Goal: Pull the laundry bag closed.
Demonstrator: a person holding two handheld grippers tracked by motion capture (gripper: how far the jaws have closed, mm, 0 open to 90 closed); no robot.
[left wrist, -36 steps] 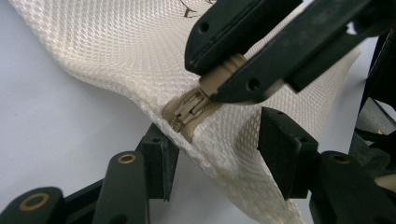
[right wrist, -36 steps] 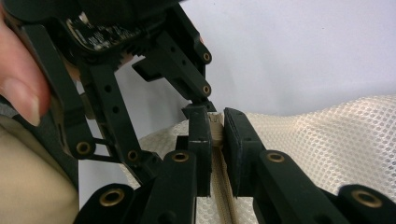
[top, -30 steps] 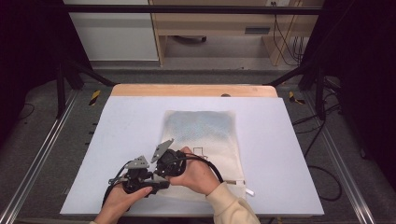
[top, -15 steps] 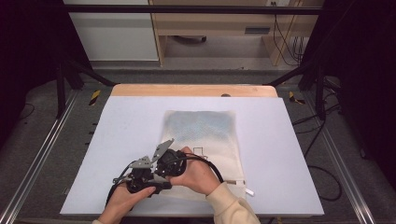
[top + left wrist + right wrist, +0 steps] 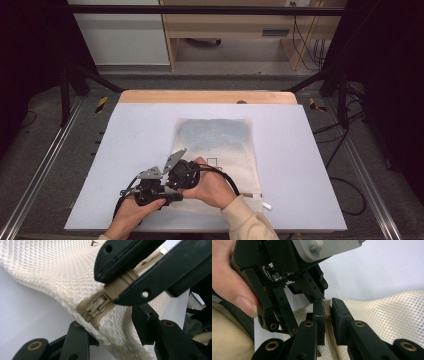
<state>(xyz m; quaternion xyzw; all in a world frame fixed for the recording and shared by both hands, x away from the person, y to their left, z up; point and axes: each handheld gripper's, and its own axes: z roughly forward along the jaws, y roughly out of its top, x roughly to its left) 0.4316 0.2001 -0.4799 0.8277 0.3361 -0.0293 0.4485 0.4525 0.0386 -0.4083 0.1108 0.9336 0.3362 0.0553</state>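
White and flat, the table (image 5: pixel 125 150) takes up most of what we see from above, with a wooden strip (image 5: pixel 207 97) along its far edge. On it, right of centre, lies a cream mesh laundry bag (image 5: pixel 220 145); through the netting of its far half we make out something pale blue inside (image 5: pixel 214 132), too veiled to name. Its near-left corner is covered by the two hands, which meet there close together. We see the right claw (image 5: pixel 327 307) clenched on the beige zipper band (image 5: pixel 327 312) at the bag's edge, its jaws pressed to it on both sides. The left claw (image 5: pixel 82 340) rises from under the lifted mesh corner, one jaw each side of the fabric; we cannot tell whether it presses the mesh or merely brackets it. In the left gripper view the zipper slider (image 5: pixel 93 307) sits at the closed end of the zip, just beside the other claw's grasp. A small white tab (image 5: pixel 267 205) pokes out at the bag's near-right corner; we cannot say what it is
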